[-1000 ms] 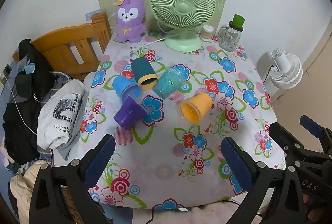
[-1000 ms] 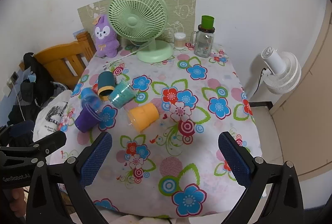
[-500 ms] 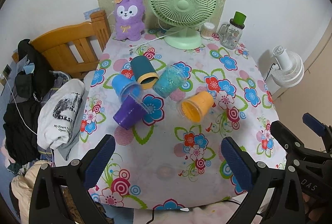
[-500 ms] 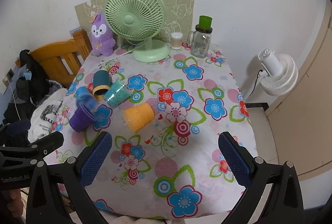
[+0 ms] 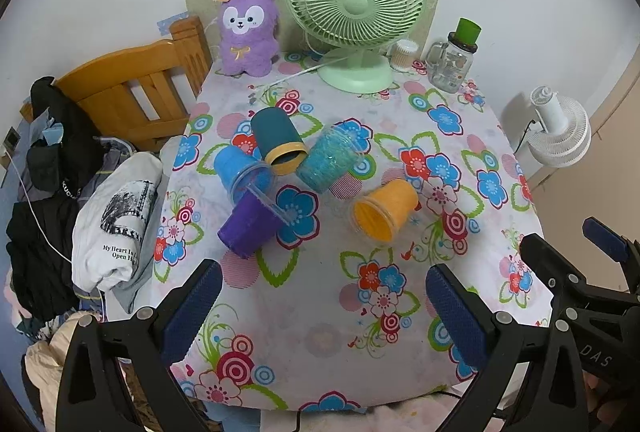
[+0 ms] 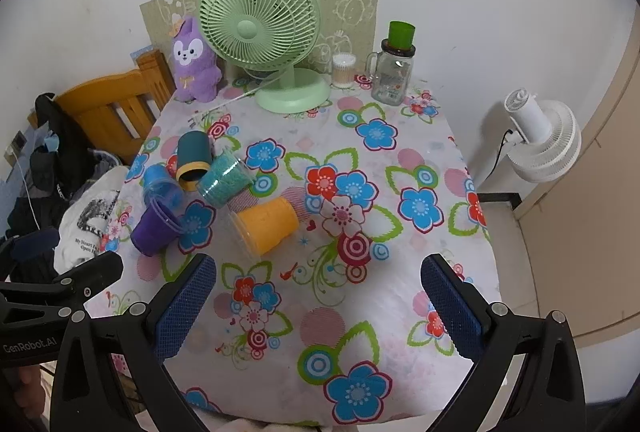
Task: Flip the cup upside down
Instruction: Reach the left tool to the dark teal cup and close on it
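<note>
Several cups lie on their sides on the flowered tablecloth (image 5: 360,332): an orange cup (image 5: 384,210) (image 6: 268,224), a purple cup (image 5: 250,226) (image 6: 154,230), a blue cup (image 5: 242,172) (image 6: 162,186), a teal glitter cup (image 5: 330,162) (image 6: 224,180) and a dark teal cup with a yellow rim (image 5: 278,142) (image 6: 193,160). My left gripper (image 5: 320,316) is open and empty above the table's near edge. My right gripper (image 6: 318,312) is open and empty, nearer the front right.
A green fan (image 5: 356,8), a purple plush toy (image 5: 248,32), a glass jar with a green lid (image 5: 454,60) and a cotton swab tub (image 5: 404,54) stand at the back. A wooden chair (image 5: 132,92) with clothes is on the left, a white fan (image 5: 560,132) on the right.
Both grippers have drawn back and risen slightly, so the table looks a little farther away. The cups have not moved. Both grippers stay open.
</note>
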A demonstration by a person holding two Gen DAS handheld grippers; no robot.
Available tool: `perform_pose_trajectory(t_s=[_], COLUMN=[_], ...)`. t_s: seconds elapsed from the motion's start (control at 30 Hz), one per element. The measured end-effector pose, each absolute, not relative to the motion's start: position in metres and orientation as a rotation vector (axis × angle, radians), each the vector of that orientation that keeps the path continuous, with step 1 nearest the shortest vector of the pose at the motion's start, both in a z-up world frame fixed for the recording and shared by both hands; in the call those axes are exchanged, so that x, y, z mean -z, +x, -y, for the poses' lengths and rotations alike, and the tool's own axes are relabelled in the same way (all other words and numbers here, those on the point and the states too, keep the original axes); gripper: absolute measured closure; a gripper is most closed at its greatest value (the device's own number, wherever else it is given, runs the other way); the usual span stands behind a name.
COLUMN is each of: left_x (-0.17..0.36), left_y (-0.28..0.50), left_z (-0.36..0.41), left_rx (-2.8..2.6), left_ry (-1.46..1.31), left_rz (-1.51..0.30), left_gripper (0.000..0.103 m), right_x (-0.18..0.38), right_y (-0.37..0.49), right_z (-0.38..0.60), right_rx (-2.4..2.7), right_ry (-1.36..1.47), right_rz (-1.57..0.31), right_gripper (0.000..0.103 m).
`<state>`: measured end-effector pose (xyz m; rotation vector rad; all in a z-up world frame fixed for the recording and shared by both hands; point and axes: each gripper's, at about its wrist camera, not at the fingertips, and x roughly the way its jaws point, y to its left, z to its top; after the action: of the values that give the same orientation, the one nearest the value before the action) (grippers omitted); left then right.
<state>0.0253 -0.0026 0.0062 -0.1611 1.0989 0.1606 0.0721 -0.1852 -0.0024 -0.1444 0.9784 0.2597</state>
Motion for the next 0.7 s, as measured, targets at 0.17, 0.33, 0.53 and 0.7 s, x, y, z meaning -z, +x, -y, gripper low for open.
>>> perform_pose_trajectory(t_s=[0.17,0.33,0.53,0.7], left_x=[-0.004,-0.005,0.003,0.014], left_y=[0.044,0.064,0.089,0.114], left_z=[-0.008,-0.021,-0.042,-0.058], left_rx=[-0.166,-0.176,-0.199,-0.218], left_ry=[-0.162,-0.165,-0.180,-0.199], left_rz=[-1.122,-1.142,-1.170,-1.197], left_gripper=[0.000,0.000,0.000,0.000], right_x=[0.005,0.004,0.005,0.014], right_y=[0.089,0.112,0.146,0.175], right_z=[0.176,0.162,0.143,0.130], right_rx=[-0.267,-0.275,-0.278,-0.282], right_ry=[-0.158,-0.166,-0.161,-0.141], right_rz=[-1.003,-1.024,-1.033,-1.059], right_gripper=[0.000,0.000,0.000,0.000])
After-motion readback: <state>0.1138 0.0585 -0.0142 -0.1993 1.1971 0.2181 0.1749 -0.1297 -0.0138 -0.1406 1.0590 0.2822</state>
